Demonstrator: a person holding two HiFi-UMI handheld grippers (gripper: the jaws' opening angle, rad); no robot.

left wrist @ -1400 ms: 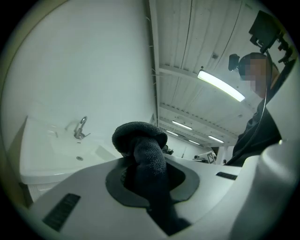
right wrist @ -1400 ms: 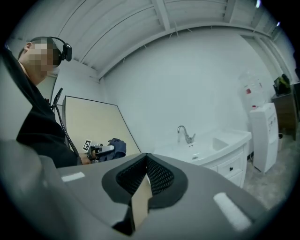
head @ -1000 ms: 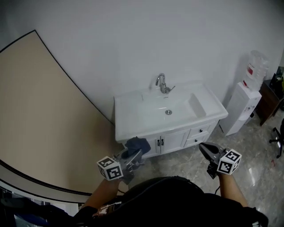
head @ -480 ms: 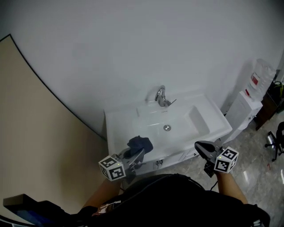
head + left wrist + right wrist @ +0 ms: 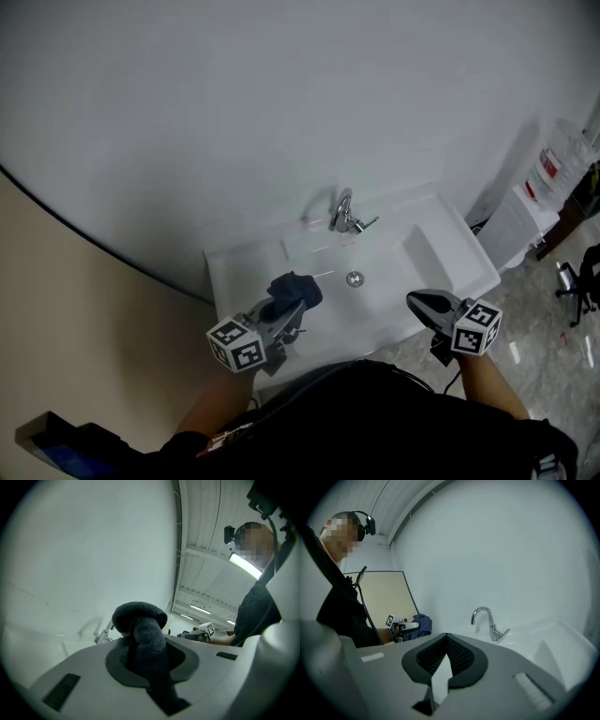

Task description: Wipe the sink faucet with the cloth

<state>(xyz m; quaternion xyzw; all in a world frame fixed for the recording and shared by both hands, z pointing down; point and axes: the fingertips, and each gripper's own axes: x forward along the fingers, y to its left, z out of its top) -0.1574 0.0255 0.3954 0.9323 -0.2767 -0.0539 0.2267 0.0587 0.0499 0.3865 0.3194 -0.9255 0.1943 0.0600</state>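
A chrome faucet (image 5: 345, 212) stands at the back of a white sink (image 5: 394, 272) against the wall; it also shows in the right gripper view as the curved faucet (image 5: 489, 622). My left gripper (image 5: 289, 313) is shut on a dark blue cloth (image 5: 293, 291), held over the sink's front left part. The bunched cloth (image 5: 143, 637) fills the jaws in the left gripper view. My right gripper (image 5: 421, 305) is shut with nothing in it, at the sink's front right edge. From the right gripper view the left gripper (image 5: 407, 626) with the cloth (image 5: 422, 624) shows at left.
A white water dispenser (image 5: 525, 217) stands right of the sink by the wall. A beige panel (image 5: 84, 319) leans at the left. Grey marble floor (image 5: 544, 347) and a chair base (image 5: 581, 277) lie at the right.
Both grippers have come forward to the sink, which now lies right under them. The cloth has stayed in the left gripper; the right has stayed shut.
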